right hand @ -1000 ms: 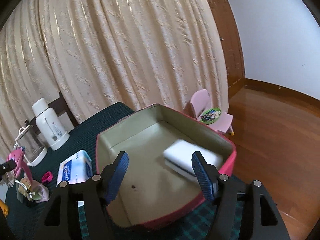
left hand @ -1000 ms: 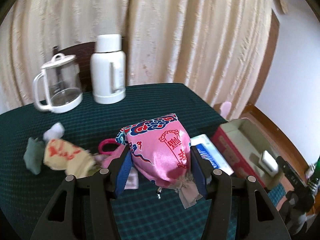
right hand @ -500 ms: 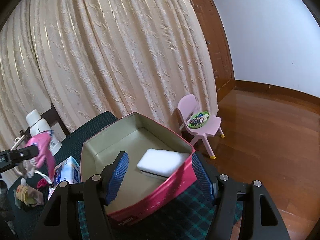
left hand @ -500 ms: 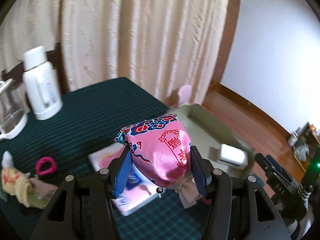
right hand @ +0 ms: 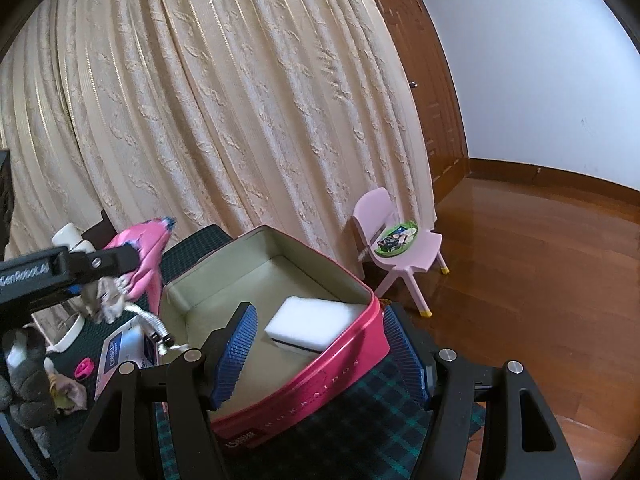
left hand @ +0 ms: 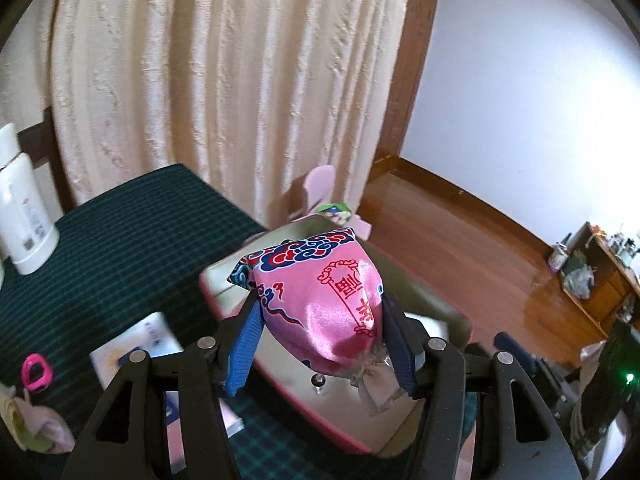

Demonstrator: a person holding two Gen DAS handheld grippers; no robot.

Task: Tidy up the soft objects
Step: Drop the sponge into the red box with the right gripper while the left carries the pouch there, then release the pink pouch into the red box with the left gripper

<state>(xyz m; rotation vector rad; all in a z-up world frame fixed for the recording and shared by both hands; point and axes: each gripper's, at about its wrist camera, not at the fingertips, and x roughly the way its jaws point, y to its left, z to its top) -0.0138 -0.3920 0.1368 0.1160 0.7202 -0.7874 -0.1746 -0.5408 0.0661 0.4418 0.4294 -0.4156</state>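
Left tool (left hand: 320, 344) holds pink pouch (left hand: 320, 300) above red box (right hand: 280, 360).

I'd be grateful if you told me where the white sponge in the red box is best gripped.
Grip the white sponge across its short sides, coming from above: it lies flat on the floor of the red box, whose walls block any sideways approach.

Black left gripper (left hand: 320, 344), blue ribbed pads (left hand: 244, 354), silver screws
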